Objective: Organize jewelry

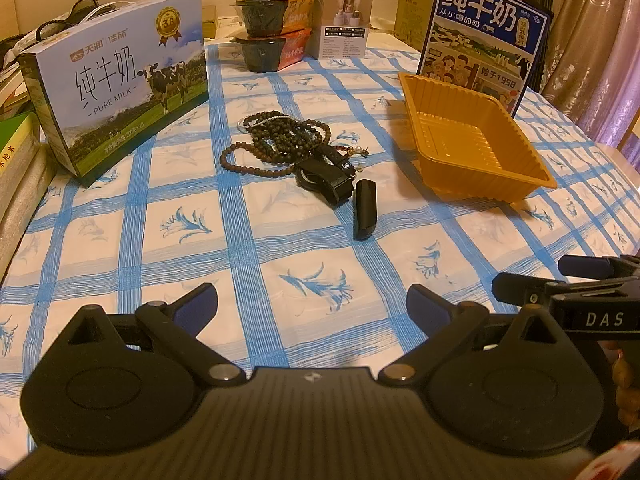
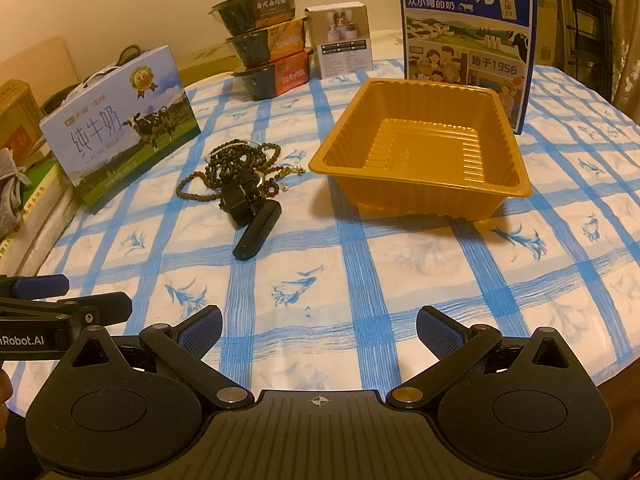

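Tangled heap of dark brown bead strands (image 1: 276, 142), with a few pale pearl-like beads at its right edge, lying on the blue-and-white checked tablecloth (image 1: 280, 248) near the table's middle. A black watch-like band (image 1: 326, 176) touches the heap's near side; a black oblong case (image 1: 365, 209) lies just beside it. To the right, apart from the heap, sits an orange ribbed plastic tray (image 2: 420, 148), holding nothing. Left gripper (image 1: 312, 308) and right gripper (image 2: 318, 330) both hover low over bare cloth, fingers spread wide, gripping nothing. Behind: two milk cartons (image 1: 120, 80), stacked black food bowls (image 1: 268, 16), a small white box (image 1: 344, 24); curtains at right.
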Demonstrator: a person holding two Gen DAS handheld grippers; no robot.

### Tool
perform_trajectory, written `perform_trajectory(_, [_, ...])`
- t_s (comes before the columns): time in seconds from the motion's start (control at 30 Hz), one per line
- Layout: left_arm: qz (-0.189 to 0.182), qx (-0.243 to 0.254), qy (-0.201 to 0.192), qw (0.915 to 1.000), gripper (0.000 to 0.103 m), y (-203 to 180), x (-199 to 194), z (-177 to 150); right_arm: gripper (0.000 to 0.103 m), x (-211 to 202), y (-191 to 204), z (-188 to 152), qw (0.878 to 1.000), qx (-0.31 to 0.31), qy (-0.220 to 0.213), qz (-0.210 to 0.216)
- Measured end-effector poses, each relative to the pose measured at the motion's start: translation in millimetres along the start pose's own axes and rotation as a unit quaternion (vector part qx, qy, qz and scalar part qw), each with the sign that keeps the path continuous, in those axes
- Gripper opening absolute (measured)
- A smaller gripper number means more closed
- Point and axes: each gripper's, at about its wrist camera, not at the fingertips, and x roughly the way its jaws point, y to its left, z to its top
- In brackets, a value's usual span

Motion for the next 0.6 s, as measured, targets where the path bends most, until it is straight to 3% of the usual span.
perform_trajectory(0.4, [0.002, -0.002, 0.003, 1.0000, 0.101, 2.5, 9.5, 0.0, 0.103, 2.4, -1.3, -0.1, 1.000, 0.002, -0.001, -0.001])
perform_trajectory(0.6, [0.000, -0.003, -0.001, 1.0000, 0.100, 3.0, 21.4, 3.6, 0.103, 10.5, -22.5, 2.8, 0.999, 0.029, -0.025, -0.013])
